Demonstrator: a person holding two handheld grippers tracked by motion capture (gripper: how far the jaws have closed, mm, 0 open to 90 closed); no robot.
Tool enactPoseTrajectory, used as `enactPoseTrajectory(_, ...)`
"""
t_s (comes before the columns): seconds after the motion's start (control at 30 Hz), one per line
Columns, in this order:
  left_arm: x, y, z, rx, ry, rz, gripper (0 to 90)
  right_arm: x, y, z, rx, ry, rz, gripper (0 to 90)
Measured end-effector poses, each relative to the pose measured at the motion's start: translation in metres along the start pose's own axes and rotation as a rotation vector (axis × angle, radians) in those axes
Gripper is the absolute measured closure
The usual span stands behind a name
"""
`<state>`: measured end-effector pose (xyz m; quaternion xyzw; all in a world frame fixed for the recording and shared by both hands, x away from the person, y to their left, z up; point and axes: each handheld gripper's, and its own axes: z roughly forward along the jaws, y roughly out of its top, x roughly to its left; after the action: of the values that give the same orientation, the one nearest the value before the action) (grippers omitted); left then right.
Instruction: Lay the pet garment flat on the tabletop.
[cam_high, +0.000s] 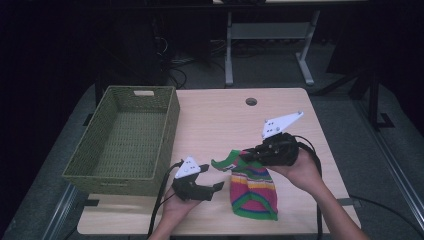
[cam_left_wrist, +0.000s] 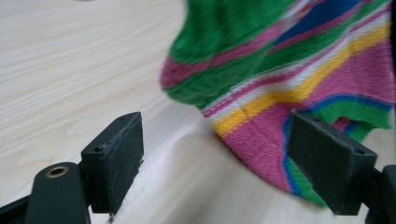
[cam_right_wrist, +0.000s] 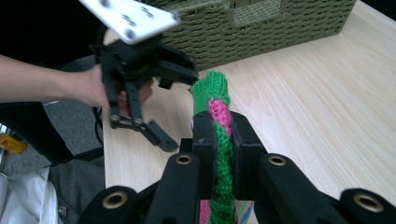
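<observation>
High view has my right gripper clamped on the striped sock, lifting its green end while the rest lies on the table beside the wicker basket, my left gripper spread apart just beside it.

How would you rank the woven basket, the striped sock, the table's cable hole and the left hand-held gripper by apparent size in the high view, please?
1. Woven basket, clearly largest.
2. Striped sock.
3. Left hand-held gripper, somewhat smaller than the sock; it is slightly nearer the camera, so the gap is uncertain.
4. Cable hole, smallest.
</observation>
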<state>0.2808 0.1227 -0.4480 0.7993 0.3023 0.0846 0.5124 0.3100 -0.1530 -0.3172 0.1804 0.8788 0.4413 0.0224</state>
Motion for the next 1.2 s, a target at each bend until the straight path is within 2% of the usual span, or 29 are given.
enactPoseTrajectory(0.1,0.004,0.002,0.009,-0.008,-0.013,-0.002,20.7,0.000,0.000,-0.003,-0.011,0.005,-0.002,82.4)
enactPoseTrajectory(0.17,0.006,0.003,0.014,-0.017,-0.003,-0.004,21.4,0.000,-0.001,-0.005,-0.013,0.005,-0.002,82.3)
enactPoseTrajectory(0.27,0.009,0.004,0.021,-0.021,-0.017,-0.013,24.1,0.000,-0.001,-0.008,-0.023,0.009,-0.001,82.4)
enactPoseTrajectory(0.33,0.011,0.004,0.027,-0.021,-0.045,-0.013,26.9,0.000,-0.002,-0.010,-0.024,0.009,-0.006,82.3)
enactPoseTrajectory(0.43,0.010,0.004,0.033,-0.036,-0.089,0.006,35.5,-0.002,-0.003,-0.012,-0.029,0.010,0.003,82.4)
enactPoseTrajectory(0.5,0.008,0.005,0.036,-0.042,-0.095,0.026,46.0,-0.002,-0.005,-0.013,-0.035,0.006,0.008,82.3)
enactPoseTrajectory(0.6,0.007,0.008,0.037,-0.058,-0.118,0.027,60.1,-0.005,-0.008,-0.015,-0.037,0.000,0.015,82.3)
enactPoseTrajectory(0.7,0.005,0.012,0.036,-0.062,-0.124,0.052,73.7,-0.007,-0.012,-0.016,-0.038,-0.008,0.026,82.4)
enactPoseTrajectory(0.77,0.005,0.013,0.034,-0.064,-0.128,0.062,79.1,-0.010,-0.016,-0.018,-0.044,-0.014,0.031,82.4)
enactPoseTrajectory(0.87,0.004,0.016,0.032,-0.054,-0.134,0.074,82.3,-0.014,-0.021,-0.021,-0.048,-0.028,0.046,82.4)
enactPoseTrajectory(1.13,0.005,0.026,0.024,-0.020,-0.114,0.104,83.1,-0.028,-0.034,-0.023,-0.029,-0.070,0.086,82.3)
enactPoseTrajectory(1.2,0.006,0.030,0.024,-0.004,-0.114,0.090,83.0,-0.031,-0.037,-0.023,-0.027,-0.076,0.096,82.3)
